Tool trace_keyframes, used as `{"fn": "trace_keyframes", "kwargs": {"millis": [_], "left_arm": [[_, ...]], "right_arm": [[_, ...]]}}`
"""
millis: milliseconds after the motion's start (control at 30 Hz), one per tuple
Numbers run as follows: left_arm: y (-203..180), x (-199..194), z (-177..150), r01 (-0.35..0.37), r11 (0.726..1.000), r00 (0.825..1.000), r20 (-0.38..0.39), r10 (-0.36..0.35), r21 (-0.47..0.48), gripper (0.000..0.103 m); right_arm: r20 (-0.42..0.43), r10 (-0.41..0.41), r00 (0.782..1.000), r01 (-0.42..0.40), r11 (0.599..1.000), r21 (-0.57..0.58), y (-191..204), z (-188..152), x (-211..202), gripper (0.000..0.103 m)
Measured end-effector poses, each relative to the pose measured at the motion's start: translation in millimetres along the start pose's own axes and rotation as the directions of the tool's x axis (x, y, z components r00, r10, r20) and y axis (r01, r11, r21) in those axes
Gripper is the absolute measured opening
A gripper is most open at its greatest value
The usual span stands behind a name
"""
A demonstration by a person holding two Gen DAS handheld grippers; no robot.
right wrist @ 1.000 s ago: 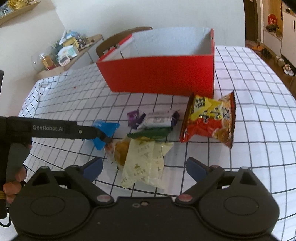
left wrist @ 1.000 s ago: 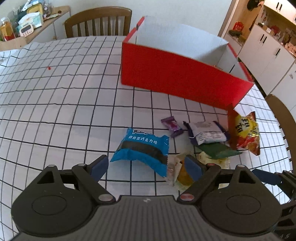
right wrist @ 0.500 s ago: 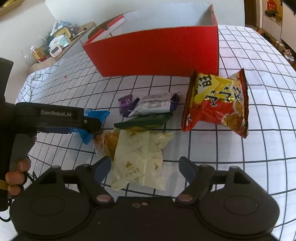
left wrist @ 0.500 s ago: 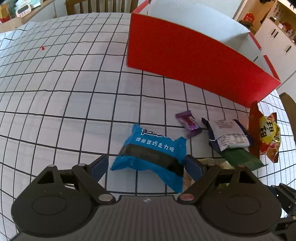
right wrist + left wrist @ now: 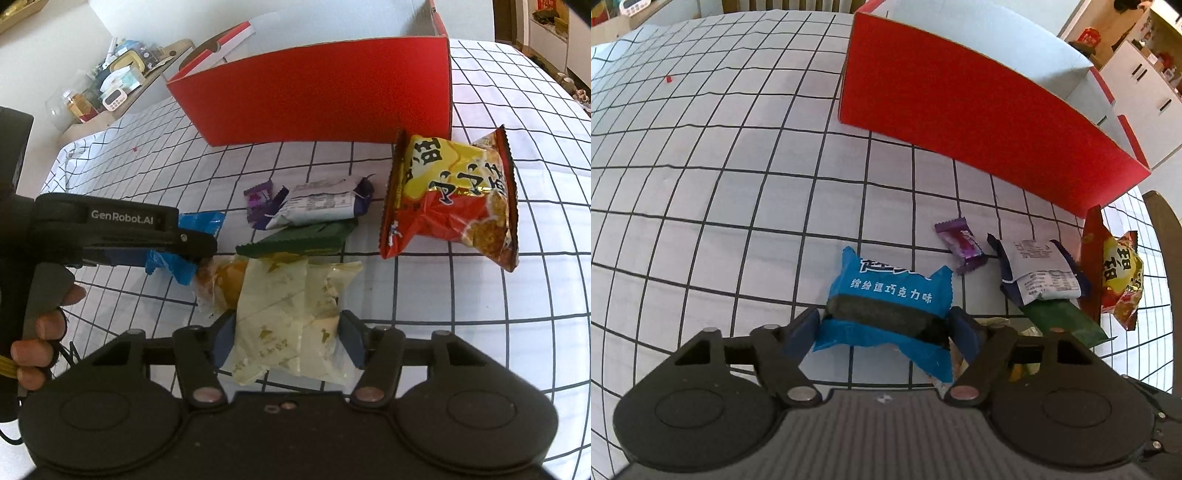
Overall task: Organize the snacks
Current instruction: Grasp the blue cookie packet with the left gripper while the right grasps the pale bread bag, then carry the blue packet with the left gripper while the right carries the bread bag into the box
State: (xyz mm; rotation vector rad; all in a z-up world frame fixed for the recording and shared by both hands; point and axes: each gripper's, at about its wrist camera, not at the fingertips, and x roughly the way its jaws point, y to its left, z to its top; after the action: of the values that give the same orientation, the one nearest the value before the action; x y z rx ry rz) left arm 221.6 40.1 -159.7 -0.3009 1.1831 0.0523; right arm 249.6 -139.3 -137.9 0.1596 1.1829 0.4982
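Note:
A blue snack packet [image 5: 890, 299] lies on the checked tablecloth, and my left gripper [image 5: 886, 328] has a finger against each side of it. A pale yellow packet [image 5: 291, 321] sits between the fingers of my right gripper [image 5: 288, 339], which touch its sides. Further off lie a purple candy [image 5: 960, 243], a white-and-navy packet [image 5: 317, 206], a green packet [image 5: 303, 240] and a red-and-yellow chips bag [image 5: 454, 199]. An orange-filled clear packet [image 5: 225, 280] lies by the yellow one. The open red box [image 5: 321, 96] stands behind them.
A wooden chair back [image 5: 1167, 236] rises at the table's right edge. A side shelf with jars and a timer [image 5: 110, 99] stands at far left. The left gripper's body [image 5: 110, 229] reaches in from the left in the right wrist view.
Both grippers have moved forward and down and closed in. The left fingers now bracket the blue packet, the right fingers the pale yellow packet.

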Motion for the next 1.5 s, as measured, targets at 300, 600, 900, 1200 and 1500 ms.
{"fn": "trace_keyframes", "kwargs": {"millis": [300,600,900,1200,1500], "left_arm": [[2.2,-11.1,-5.3,-0.01,1.0,1.0,0.017,0.01,-0.009,0.059],[-4.3,-31.9,-21.4,-0.005,1.0,0.999,0.054,0.004,0.009,0.058],[-7.5,-62.3,-37.4,0.015,1.0,0.995,0.099,-0.017,0.016,0.058],[-17.4,-97.9,-50.7,0.01,0.999,0.989,0.147,-0.017,0.044,0.058],[-34.0,-129.3,-48.0,0.018,0.998,0.98,0.197,-0.03,0.062,0.058]], "right_arm": [[0.01,-0.019,1.0,0.018,1.0,0.011,0.2,-4.8,-8.4,0.049],[0.014,-0.013,1.0,0.012,1.0,0.018,2.1,-17.3,-27.8,0.046],[0.064,-0.011,0.998,0.011,1.0,0.003,13.2,-23.3,-55.5,0.045],[0.111,-0.008,0.994,0.01,1.0,-0.022,29.1,-16.7,-80.9,0.045],[0.168,-0.014,0.986,0.024,0.998,-0.057,39.9,6.6,-105.8,0.045]]}}
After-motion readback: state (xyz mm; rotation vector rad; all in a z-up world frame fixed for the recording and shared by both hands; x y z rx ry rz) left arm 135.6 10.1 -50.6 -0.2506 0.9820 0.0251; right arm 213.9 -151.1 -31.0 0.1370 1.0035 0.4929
